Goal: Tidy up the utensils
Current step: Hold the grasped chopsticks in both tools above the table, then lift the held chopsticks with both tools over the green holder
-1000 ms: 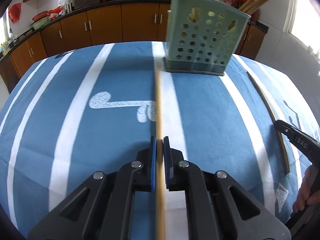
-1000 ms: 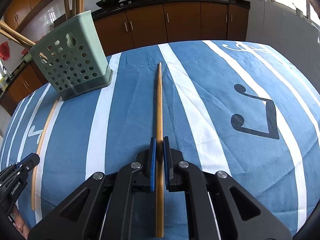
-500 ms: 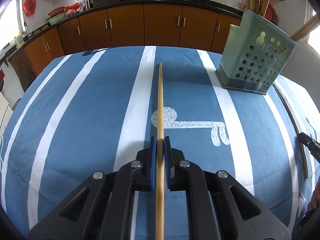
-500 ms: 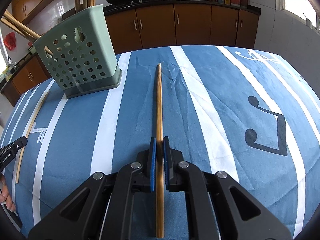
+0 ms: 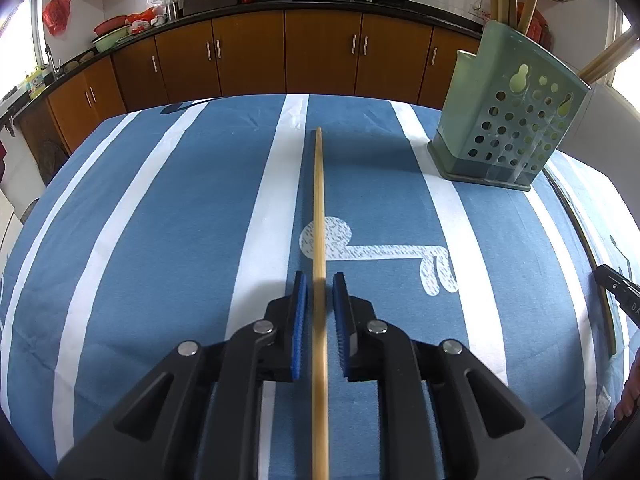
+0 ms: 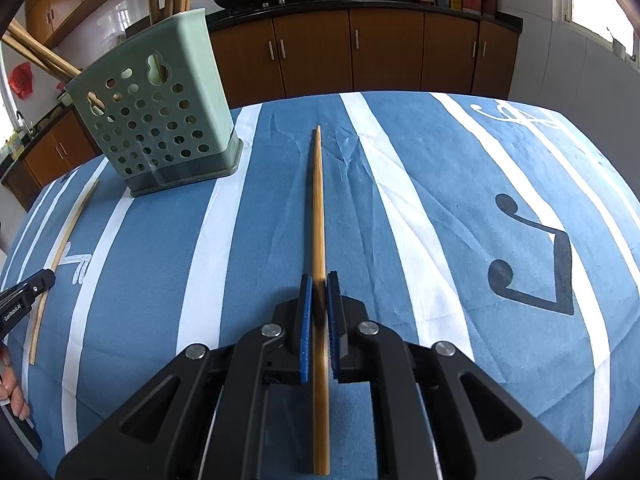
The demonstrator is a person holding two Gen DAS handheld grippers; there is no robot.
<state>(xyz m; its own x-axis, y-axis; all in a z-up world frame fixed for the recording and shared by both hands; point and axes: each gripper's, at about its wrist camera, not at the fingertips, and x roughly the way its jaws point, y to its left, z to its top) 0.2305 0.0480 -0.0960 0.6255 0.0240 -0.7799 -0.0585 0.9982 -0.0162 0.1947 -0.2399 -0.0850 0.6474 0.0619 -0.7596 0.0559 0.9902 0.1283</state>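
My left gripper (image 5: pixel 319 280) holds a bamboo chopstick (image 5: pixel 319 208) lengthwise between its blue pads, with small gaps showing beside the stick. My right gripper (image 6: pixel 319 280) is shut on a second bamboo chopstick (image 6: pixel 317 208), pointing away over the cloth. The green perforated utensil holder (image 5: pixel 508 120) stands at the far right in the left wrist view, and far left in the right wrist view (image 6: pixel 156 120), with several chopsticks in it. A third chopstick (image 6: pixel 60 248) lies on the cloth beside the holder.
The table is covered by a blue cloth with white stripes (image 5: pixel 160 240). Brown kitchen cabinets (image 5: pixel 280 56) run behind it. The other gripper's tip shows at each view's edge (image 5: pixel 618 292) (image 6: pixel 24 296).
The left gripper swung left, so the holder moved to the right of its view, and its pads have parted slightly around the chopstick. The right gripper shifted a little, still gripping its chopstick.
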